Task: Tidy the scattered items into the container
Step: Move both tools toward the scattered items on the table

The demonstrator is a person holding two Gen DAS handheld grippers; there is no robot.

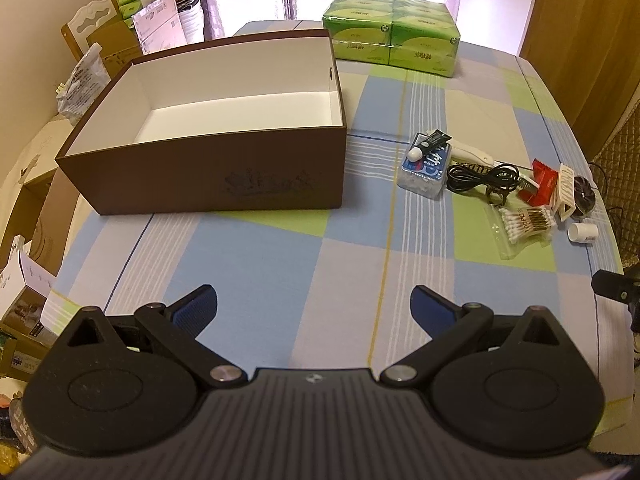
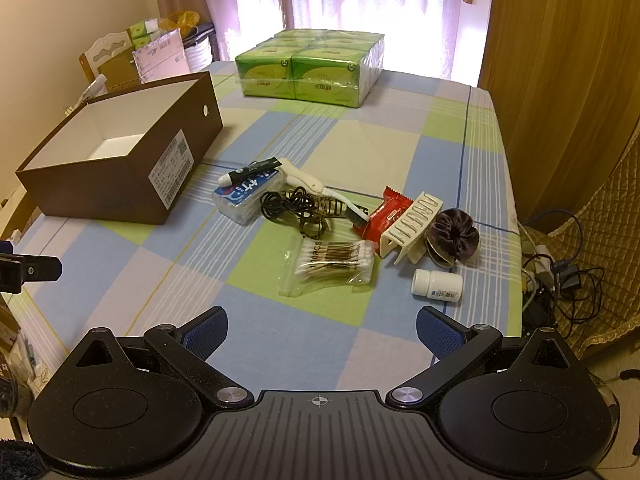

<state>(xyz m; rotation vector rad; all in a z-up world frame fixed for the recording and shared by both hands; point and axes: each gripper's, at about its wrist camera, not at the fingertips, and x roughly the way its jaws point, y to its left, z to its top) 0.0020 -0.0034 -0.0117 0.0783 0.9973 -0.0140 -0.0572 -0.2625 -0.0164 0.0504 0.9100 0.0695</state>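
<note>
From the left wrist camera, the left gripper hovered above the checked cloth covering the surface, its blue-padded fingers spread wide apart with nothing between them. The brown box, open and white inside, stood ahead and to the left of the fingers, well apart from them. The scattered items lay ahead to the right: a blue packet, a black cable, a bag of cotton swabs and a small white bottle.

From the right wrist camera, the right gripper was also held above the cloth, fingers wide apart and empty. The cotton swabs lay straight ahead, near the fingertips but not touching; the white bottle sat ahead to the right, beside a cream hair clip and a dark scrunchie. The box stood far left.
</note>
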